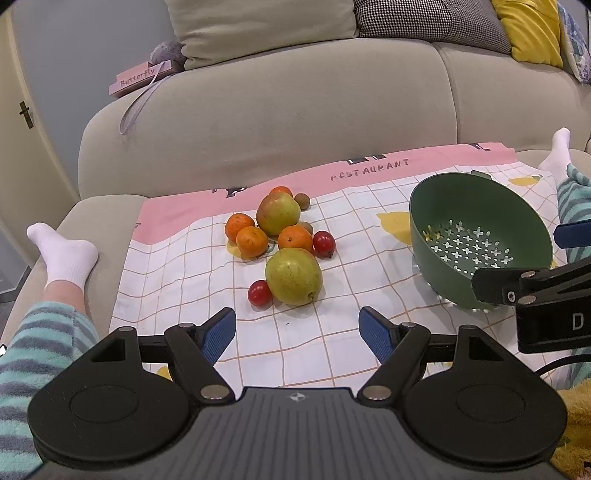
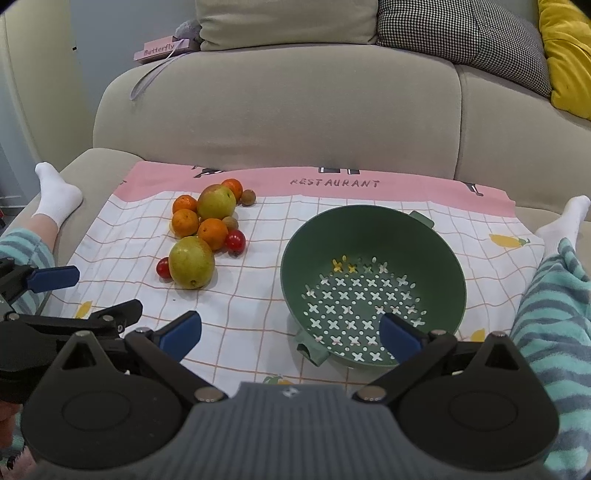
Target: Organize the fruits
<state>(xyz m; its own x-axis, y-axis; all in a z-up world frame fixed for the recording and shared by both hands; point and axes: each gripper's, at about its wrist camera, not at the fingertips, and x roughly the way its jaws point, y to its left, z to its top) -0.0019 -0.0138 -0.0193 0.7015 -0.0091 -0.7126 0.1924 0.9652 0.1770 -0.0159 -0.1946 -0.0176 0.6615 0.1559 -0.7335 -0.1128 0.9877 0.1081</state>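
Observation:
A cluster of fruit lies on a checked cloth [image 1: 332, 332]: a near green pear [image 1: 293, 276], a far pear [image 1: 277, 213], several oranges [image 1: 252, 241], two red tomatoes [image 1: 259, 292] and small brown fruits [image 1: 302, 201]. The same pile shows in the right wrist view, with the near pear [image 2: 191, 262] at its front. An empty green colander [image 1: 476, 236] [image 2: 371, 284] stands to the right. My left gripper [image 1: 297, 332] is open and empty, just short of the near pear. My right gripper [image 2: 290, 334] is open and empty, over the colander's near rim.
The cloth lies on a beige sofa seat [image 2: 277, 110]. The person's socked feet and striped pyjama legs [image 1: 62, 254] [image 2: 554, 277] flank the cloth. Cushions [image 2: 461, 33] and a pink "Butterfly" box [image 1: 142, 78] rest on the sofa back.

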